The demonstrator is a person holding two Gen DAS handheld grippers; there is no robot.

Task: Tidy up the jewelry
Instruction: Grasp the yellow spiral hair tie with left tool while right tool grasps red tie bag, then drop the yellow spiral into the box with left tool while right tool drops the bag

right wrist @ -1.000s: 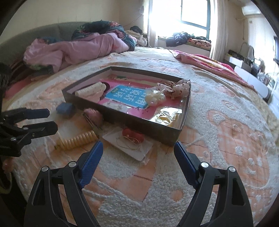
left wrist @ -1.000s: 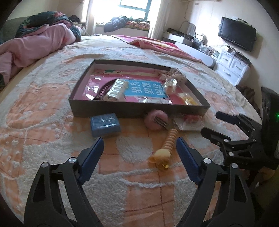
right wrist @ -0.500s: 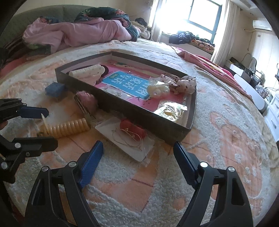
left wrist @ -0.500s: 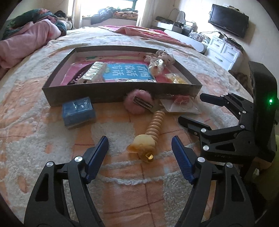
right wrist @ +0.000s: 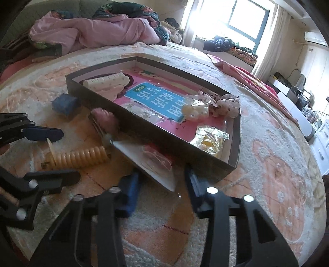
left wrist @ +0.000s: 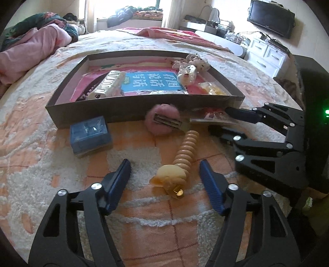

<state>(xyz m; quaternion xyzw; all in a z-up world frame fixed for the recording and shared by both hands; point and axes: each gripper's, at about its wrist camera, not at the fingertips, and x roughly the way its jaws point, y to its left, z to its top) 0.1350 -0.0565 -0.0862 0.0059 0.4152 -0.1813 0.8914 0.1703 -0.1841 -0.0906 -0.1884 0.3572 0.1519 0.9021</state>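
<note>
Fingers of the left gripper (left wrist: 165,180) are closing, not yet touching, around the light, springy coil hair tie (left wrist: 181,158), best pinched across its ribbed middle, while the right gripper (right wrist: 162,184) closes on the thin, flimsy jewelry card (right wrist: 148,162) at the tray's (right wrist: 234,141) near edge.

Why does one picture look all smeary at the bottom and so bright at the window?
Right wrist view: the right gripper is smeared because its jaws are closing, and the window glares white. Left wrist view: the left gripper and the yellow hair clip look sharp, and the fisheye lens bows the box.
</note>
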